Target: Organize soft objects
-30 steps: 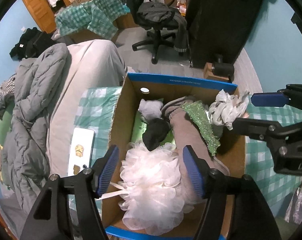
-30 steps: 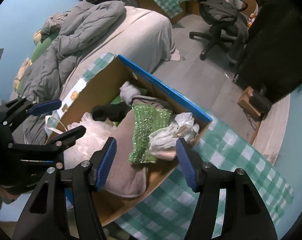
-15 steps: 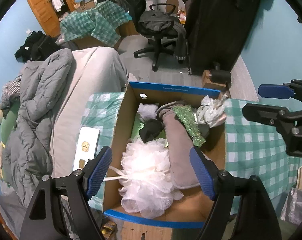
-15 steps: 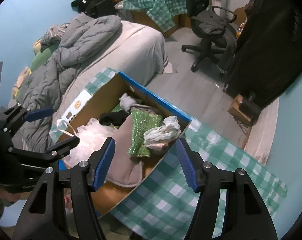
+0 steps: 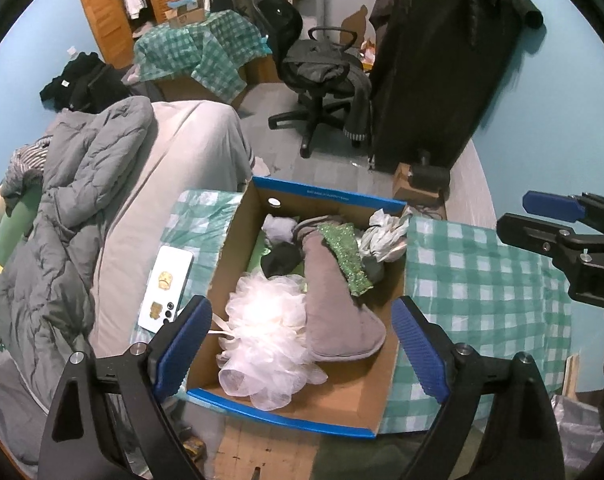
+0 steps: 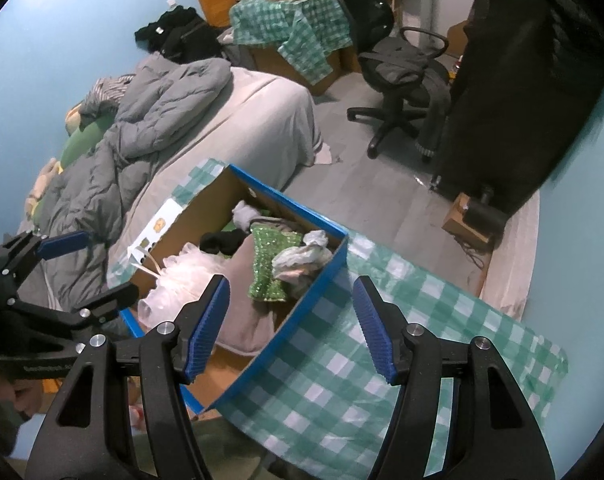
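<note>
An open cardboard box (image 5: 326,197) with a blue rim sits on a green-checked cloth (image 5: 482,280). Inside lie a white mesh pouf (image 5: 261,332), a long grey soft piece (image 5: 334,304), a green sequined cloth (image 5: 346,256), a crumpled white bag (image 5: 386,232) and a black sock (image 5: 281,258). My left gripper (image 5: 302,340) hangs above the box's near end, jaws opening wide, with nothing touching its pads. My right gripper (image 6: 289,320) hovers open over the box's right wall (image 6: 302,312), gripping nothing. Each gripper shows at the edge of the other's view: the right gripper (image 5: 554,220), the left gripper (image 6: 81,264).
A white phone (image 5: 165,284) lies on the cloth left of the box. A bed with a grey duvet (image 5: 73,200) stretches along the left. Behind stand an office chair (image 5: 322,76), a tall black cover (image 5: 434,64) and a small brown box (image 5: 406,184) on the floor.
Both grippers have risen away from the box, which now looks smaller. The left jaws have spread wider and no longer flank the pouf closely. The box's contents have not moved.
</note>
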`<action>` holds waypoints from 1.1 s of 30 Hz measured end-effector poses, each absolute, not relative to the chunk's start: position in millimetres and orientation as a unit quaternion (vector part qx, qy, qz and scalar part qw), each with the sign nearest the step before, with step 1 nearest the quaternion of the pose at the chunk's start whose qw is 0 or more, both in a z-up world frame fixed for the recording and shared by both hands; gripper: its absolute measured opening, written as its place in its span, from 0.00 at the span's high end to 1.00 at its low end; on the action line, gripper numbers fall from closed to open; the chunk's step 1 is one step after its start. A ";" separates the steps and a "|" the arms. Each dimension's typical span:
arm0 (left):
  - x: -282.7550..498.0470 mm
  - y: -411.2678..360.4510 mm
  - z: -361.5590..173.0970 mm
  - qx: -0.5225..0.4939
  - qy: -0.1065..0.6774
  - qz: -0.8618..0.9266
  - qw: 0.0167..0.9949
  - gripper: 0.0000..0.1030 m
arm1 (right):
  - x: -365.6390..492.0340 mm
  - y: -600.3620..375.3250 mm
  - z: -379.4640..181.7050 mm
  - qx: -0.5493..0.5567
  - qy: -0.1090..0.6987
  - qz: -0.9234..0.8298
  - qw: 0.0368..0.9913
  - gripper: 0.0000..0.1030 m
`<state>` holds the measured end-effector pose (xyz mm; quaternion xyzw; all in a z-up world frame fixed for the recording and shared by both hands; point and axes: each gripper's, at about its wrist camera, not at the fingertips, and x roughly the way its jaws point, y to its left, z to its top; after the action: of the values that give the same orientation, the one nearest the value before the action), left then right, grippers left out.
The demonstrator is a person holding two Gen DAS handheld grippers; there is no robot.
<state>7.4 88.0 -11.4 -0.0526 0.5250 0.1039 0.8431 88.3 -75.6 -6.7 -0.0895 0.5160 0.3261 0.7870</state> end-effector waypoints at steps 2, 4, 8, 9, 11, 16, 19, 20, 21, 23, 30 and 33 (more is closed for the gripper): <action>5.1 85.5 -8.3 -0.053 0.522 0.106 0.844 0.10 | 87.0 -82.9 -3.3 -0.089 0.514 0.320 0.791 0.38; 3.5 83.2 -4.7 -0.055 0.519 0.108 0.846 0.10 | 85.6 -88.7 0.1 -0.087 0.511 0.317 0.794 0.38; -1.9 76.2 3.1 -0.055 0.509 0.112 0.851 0.10 | 79.9 -100.5 6.2 -0.085 0.505 0.308 0.802 0.38; -3.4 73.7 5.1 -0.057 0.505 0.112 0.854 0.10 | 79.0 -102.6 7.4 -0.085 0.504 0.305 0.804 0.38; -5.8 71.5 7.9 -0.057 0.499 0.115 0.857 0.10 | 77.6 -106.2 9.2 -0.083 0.502 0.301 0.806 0.38; -5.9 61.4 8.9 -0.045 0.497 0.117 0.859 0.10 | 74.7 -117.6 9.4 -0.072 0.504 0.293 0.809 0.38; -5.6 56.2 7.3 -0.038 0.499 0.119 0.857 0.10 | 73.5 -124.3 8.8 -0.069 0.503 0.289 0.811 0.38; -5.4 55.0 6.3 -0.035 0.501 0.118 0.856 0.10 | 72.9 -125.6 8.5 -0.067 0.503 0.288 0.812 0.38; -4.6 53.1 4.7 -0.032 0.506 0.117 0.854 0.10 | 72.8 -126.9 8.4 -0.064 0.503 0.286 0.813 0.38; -3.5 51.4 2.0 -0.035 0.514 0.111 0.850 0.10 | 73.0 -129.7 7.8 -0.064 0.503 0.282 0.815 0.38; -4.0 43.8 -1.0 -0.030 0.519 0.110 0.847 0.10 | 71.8 -138.6 1.9 -0.060 0.507 0.273 0.816 0.38; -3.0 40.1 -2.5 -0.026 0.520 0.112 0.846 0.10 | 71.5 -139.8 1.8 -0.060 0.507 0.273 0.816 0.38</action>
<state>-3.0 40.1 -2.5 -0.0258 0.5202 0.1123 0.8462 71.5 -139.8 1.8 -0.0602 0.5065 0.2734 0.8155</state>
